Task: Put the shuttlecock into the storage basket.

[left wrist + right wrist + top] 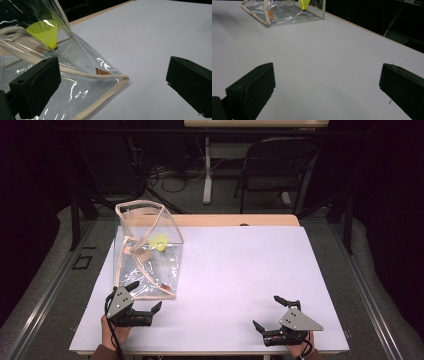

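A clear plastic bag (145, 252) with cream piping stands at the left of the white table sheet (235, 270). Inside it sits a yellow shuttlecock (159, 242), which the left gripper view shows through the plastic as a shuttlecock (45, 32). My left gripper (146, 296) is open just in front of the bag's near corner (122, 78), with that corner between its jaws and nothing held. My right gripper (272, 311) is open near the front right edge over bare sheet. In the right gripper view the bag (282, 12) lies far off.
A folding chair (277, 165) and a table leg (207, 170) stand beyond the far edge. A strip of wooden tabletop (235, 220) shows behind the sheet. A small brown tag (102, 72) lies inside the bag.
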Motion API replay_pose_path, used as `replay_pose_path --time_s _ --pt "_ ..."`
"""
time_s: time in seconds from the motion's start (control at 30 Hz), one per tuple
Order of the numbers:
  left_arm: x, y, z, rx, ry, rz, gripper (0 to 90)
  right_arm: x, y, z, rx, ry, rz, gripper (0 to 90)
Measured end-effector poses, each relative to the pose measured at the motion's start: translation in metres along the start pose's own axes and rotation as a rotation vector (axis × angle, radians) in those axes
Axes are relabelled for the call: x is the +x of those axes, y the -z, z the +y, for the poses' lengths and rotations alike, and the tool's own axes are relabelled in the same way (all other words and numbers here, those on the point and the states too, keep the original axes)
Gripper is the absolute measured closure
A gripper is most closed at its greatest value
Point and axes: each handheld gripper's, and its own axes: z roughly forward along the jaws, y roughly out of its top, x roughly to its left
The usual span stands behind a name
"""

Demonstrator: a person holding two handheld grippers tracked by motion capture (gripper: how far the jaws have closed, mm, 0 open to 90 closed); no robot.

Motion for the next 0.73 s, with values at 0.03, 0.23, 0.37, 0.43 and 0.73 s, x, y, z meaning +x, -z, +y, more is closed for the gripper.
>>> replay_pose_path --time_s 0.03,0.23,0.37,0.43,0.73 --pt "0.0 0.0 0.0 0.0 0.0 0.0 0.0 0.0 0.0 0.0 0.0 0.0 0.0 0.0" --pt "-0.004 0.0 -0.009 -0.01 0.002 -0.003 0.0 0.0 0.0 0.0 -0.001 -0.001 0.001 0.0" --pt "-0.009 0.001 -0.017 -0.004 -0.013 0.0 0.0 0.0 0.0 0.0 0.0 0.001 0.001 0.0" --pt "-0.008 0.002 -0.02 -0.007 0.013 -0.002 0.0 0.0 -0.001 0.0 0.0 0.003 0.003 0.0" --pt "-0.005 -0.003 -0.022 0.003 0.021 -0.003 0.0 -0.001 -0.001 -0.001 0.001 0.003 0.0 0.0"
